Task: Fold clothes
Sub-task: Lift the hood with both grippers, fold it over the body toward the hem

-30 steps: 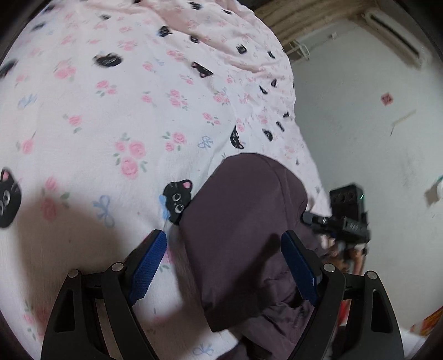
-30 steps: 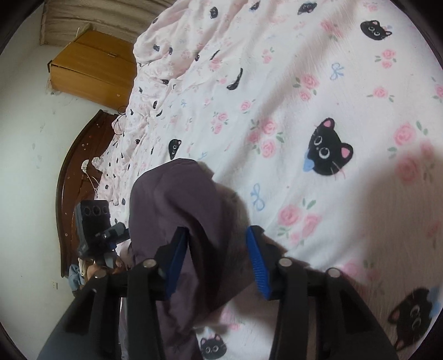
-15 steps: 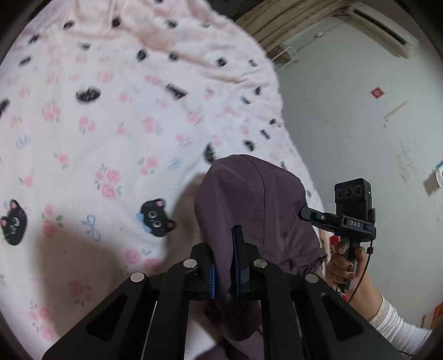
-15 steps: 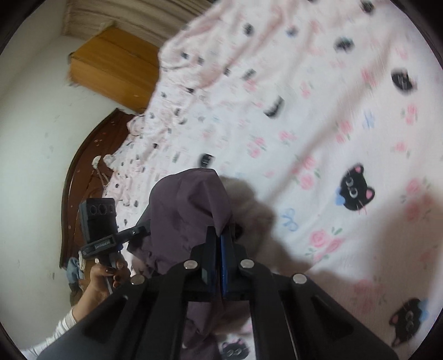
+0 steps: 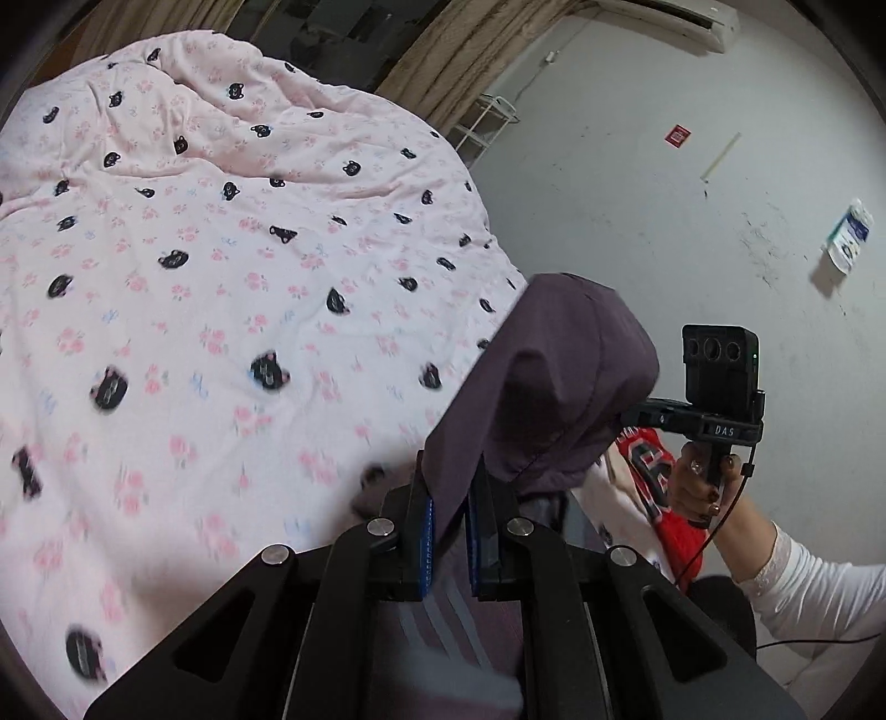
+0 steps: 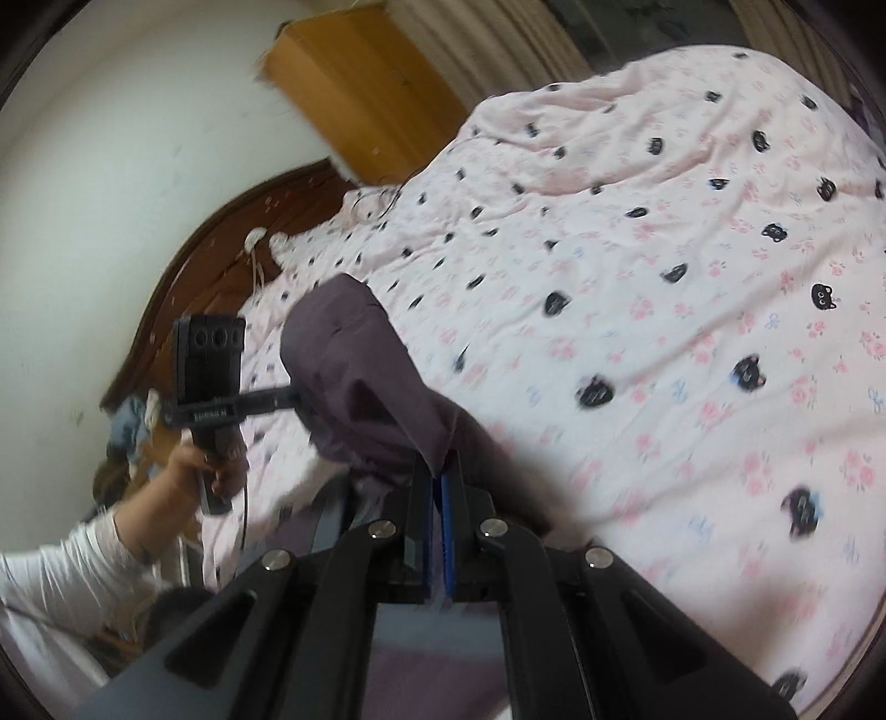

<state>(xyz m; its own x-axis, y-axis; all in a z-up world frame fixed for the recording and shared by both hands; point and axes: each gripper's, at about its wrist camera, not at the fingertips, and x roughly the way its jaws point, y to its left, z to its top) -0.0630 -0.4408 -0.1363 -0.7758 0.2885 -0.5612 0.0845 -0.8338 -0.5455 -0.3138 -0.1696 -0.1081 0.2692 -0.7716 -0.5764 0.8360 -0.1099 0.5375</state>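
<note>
A dark purple garment (image 5: 559, 382) hangs lifted between both grippers above the pink cat-print bedspread (image 5: 221, 277). My left gripper (image 5: 451, 498) is shut on one edge of it, its blue pads pinching the cloth. In the right wrist view the same purple garment (image 6: 365, 387) bulges up in front, and my right gripper (image 6: 438, 487) is shut on its other edge. Each view shows the opposite gripper's handle: the right one (image 5: 714, 399) in a hand, the left one (image 6: 213, 399) in a hand with a white sleeve. Below the jaws the garment's lower part drops out of sight.
The bedspread (image 6: 664, 277) covers the wide bed. A wooden headboard (image 6: 221, 243) and a wooden cabinet (image 6: 360, 83) stand by the white wall. A red and white garment (image 5: 659, 482) lies beside the bed. Curtains (image 5: 459, 50) hang at the back.
Both grippers went from open around the purple garment to shut on it, then rose and drew back, lifting the garment off the bedspread. The bed now looks farther away.
</note>
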